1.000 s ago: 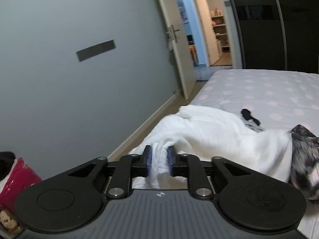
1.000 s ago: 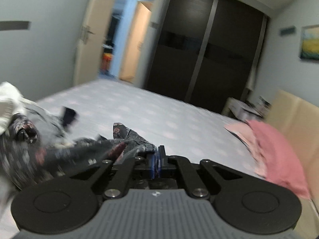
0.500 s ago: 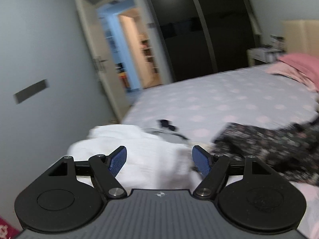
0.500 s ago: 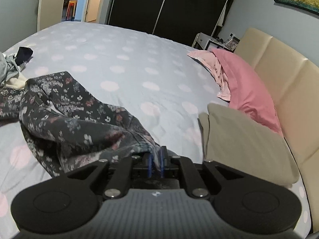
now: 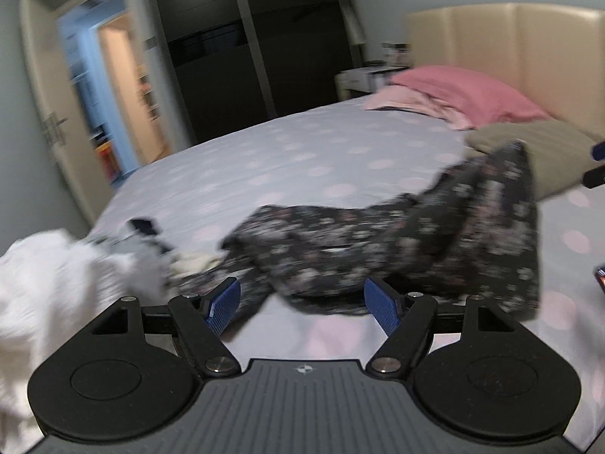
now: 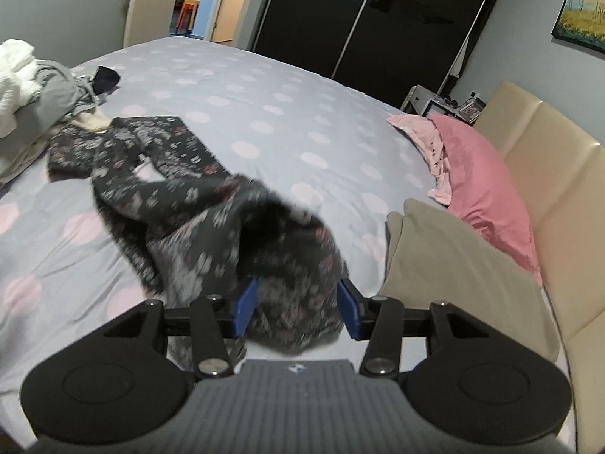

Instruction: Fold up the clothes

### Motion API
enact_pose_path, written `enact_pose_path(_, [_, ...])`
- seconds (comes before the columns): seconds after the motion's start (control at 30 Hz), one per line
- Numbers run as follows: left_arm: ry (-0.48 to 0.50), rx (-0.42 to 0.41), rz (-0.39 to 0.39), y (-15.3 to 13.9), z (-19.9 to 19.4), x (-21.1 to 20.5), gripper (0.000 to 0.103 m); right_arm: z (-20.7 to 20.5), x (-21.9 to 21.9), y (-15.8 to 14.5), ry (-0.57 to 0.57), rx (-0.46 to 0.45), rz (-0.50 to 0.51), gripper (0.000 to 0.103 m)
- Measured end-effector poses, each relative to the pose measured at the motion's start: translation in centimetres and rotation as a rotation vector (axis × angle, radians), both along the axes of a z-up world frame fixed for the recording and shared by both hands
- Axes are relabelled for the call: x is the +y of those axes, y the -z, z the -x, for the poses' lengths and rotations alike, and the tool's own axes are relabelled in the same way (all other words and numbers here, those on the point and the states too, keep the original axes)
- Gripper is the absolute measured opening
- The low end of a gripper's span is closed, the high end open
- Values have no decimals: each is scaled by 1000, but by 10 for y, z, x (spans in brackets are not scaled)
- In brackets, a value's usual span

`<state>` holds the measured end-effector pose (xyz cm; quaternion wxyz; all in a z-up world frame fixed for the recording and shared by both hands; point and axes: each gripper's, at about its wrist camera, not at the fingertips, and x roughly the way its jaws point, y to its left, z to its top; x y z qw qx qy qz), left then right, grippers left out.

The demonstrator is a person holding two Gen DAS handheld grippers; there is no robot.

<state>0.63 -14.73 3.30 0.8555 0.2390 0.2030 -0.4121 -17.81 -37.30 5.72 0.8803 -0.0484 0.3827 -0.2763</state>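
Note:
A dark floral garment (image 6: 181, 196) lies stretched across the dotted bedsheet (image 6: 264, 87), and the left wrist view shows the same floral garment (image 5: 378, 234) blurred. My right gripper (image 6: 297, 308) is open, its blue pads on either side of the garment's bunched near end, which looks loose and falling. My left gripper (image 5: 304, 304) is open with nothing between its pads, just short of the garment's other end. A white garment (image 5: 49, 283) lies heaped at the left, with grey clothes (image 6: 56, 87) beside it.
A pink pillow (image 6: 480, 174) and an olive pillow (image 6: 453, 265) lie against the beige headboard (image 6: 548, 159) on the right. A small dark item (image 6: 106, 75) rests on the sheet near the pile. Dark wardrobe doors (image 6: 340, 30) and an open doorway stand beyond the bed.
My right gripper has opened and let go of the floral garment after dragging it toward the pillows. My left gripper released the white garment earlier, swung right and stays open.

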Motion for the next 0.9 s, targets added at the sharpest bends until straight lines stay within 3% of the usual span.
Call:
enact_pose_path(0.13, [96, -6, -21, 15, 20, -24, 70, 22, 13, 18, 16, -42, -16, 50])
enact_pose_path(0.27, [178, -51, -52, 35, 34, -46, 70, 28, 26, 53, -10, -79, -96, 50])
enact_pose_path(0.57, [282, -122, -194, 98, 41, -75, 70, -6, 46, 134, -56, -14, -175, 54])
enact_pose_path(0.77, [338, -111, -241, 132, 36, -92, 70, -18, 40, 160, -63, 51, -117, 60])
enact_pose_path(0.9, [382, -148, -275, 151, 37, -103, 70, -24, 36, 172, -78, 82, -75, 60])
